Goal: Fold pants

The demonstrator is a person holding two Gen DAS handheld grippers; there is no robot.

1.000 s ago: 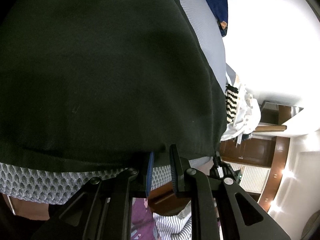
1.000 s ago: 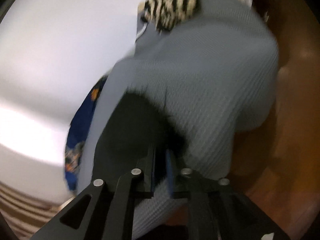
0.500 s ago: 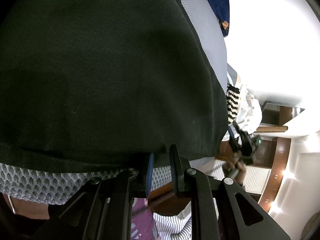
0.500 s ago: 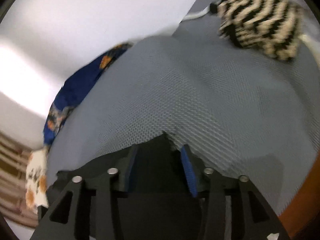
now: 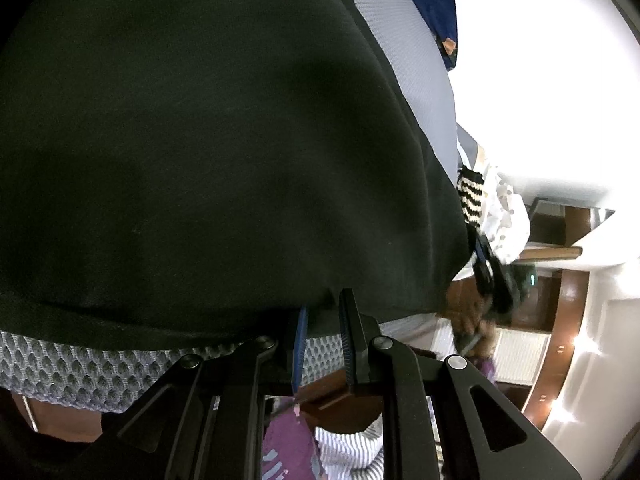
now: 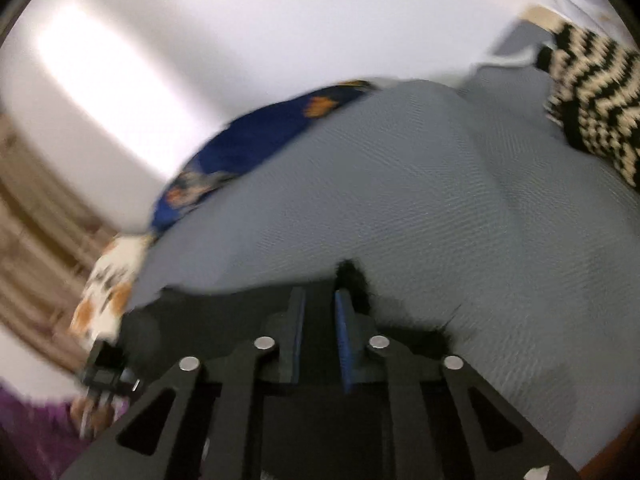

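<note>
The black pants (image 5: 208, 140) lay spread on a grey mesh cover (image 5: 420, 60) over what looked like a bed, filling most of the left wrist view. The left gripper (image 5: 322, 320) was clenched on their near hem, its fingers (image 5: 348, 320) pinching the cloth at the edge. The right gripper (image 6: 320, 304) had just closed after a brief opening; black cloth lay between and under its fingers (image 6: 342, 320), though blur made it hard to be sure the pads truly pressed on it. To do this fold well, both grips would need to sit on matching corners of the same edge, then lift together and carry it level over the far part, keeping the cloth taut so no crease forms. The striped knit (image 6: 592, 100) and the blue garment (image 6: 260, 136) lay near on the cover and might snag a dragged hem.
</note>
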